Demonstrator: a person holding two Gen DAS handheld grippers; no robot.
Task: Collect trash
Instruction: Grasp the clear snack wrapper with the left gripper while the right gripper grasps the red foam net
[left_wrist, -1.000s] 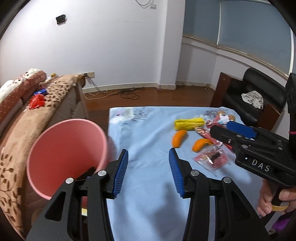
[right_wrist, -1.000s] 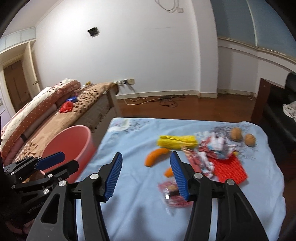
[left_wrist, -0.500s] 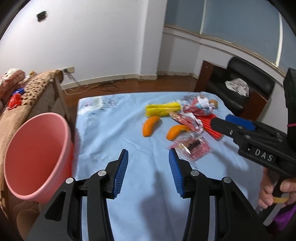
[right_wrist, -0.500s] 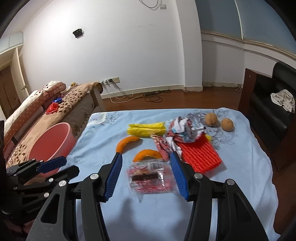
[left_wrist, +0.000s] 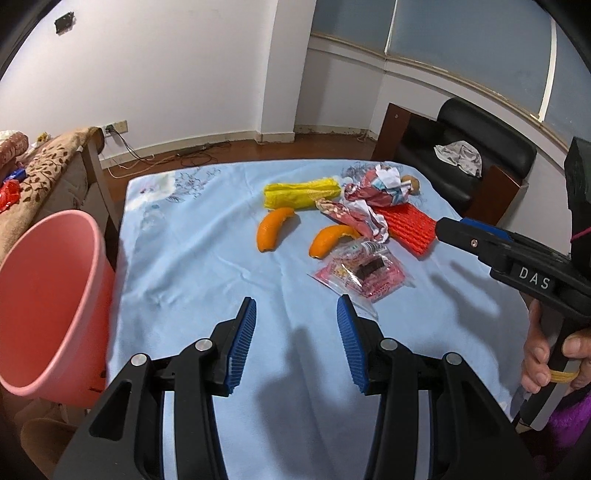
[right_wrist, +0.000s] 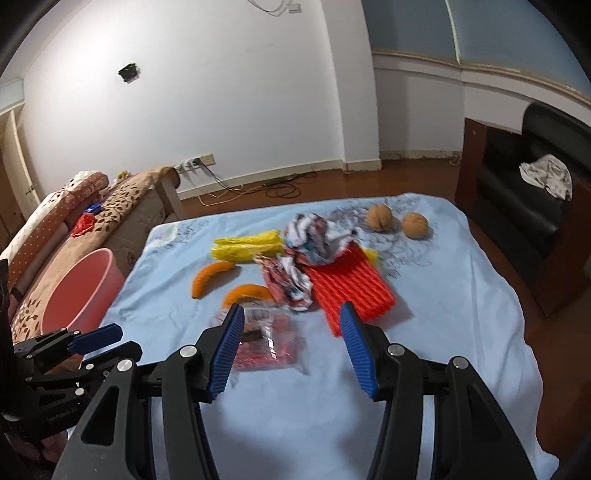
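You are at the start of a pick: nothing is held yet, and all the trash lies on the blue-clothed surface (left_wrist: 192, 258). Your right gripper (right_wrist: 291, 347) has its jaws standing well apart and empty, hanging just above the near edge of the clear snack wrapper (right_wrist: 264, 341) with red print. The wrapper shows between the blue pads (right_wrist: 225, 350), but they do not press on it. Your left gripper (left_wrist: 295, 343) is also wide open and empty, over bare cloth, with the same wrapper (left_wrist: 360, 271) just ahead and to its right.

Beyond the wrapper lie two orange peels (left_wrist: 275, 229), a yellow plastic bag (left_wrist: 301, 192), crumpled printed paper (right_wrist: 314, 238), a red foam fruit net (right_wrist: 351, 284) and, at the far side, two walnuts (right_wrist: 378, 218). The pink bin (left_wrist: 48, 299) stands off the left edge of the surface, close beside the left gripper.

The wrapper looks like the nearest target for the right hand. The next move calls for lowering the right jaws until the pads straddle a raised fold of the film, then closing. Flat, slippery plastic may slide or give only a thin pinch, so aim for the bulge around the dark piece inside. Then you must carry it across to the bin, past your left gripper, which sits in that path.
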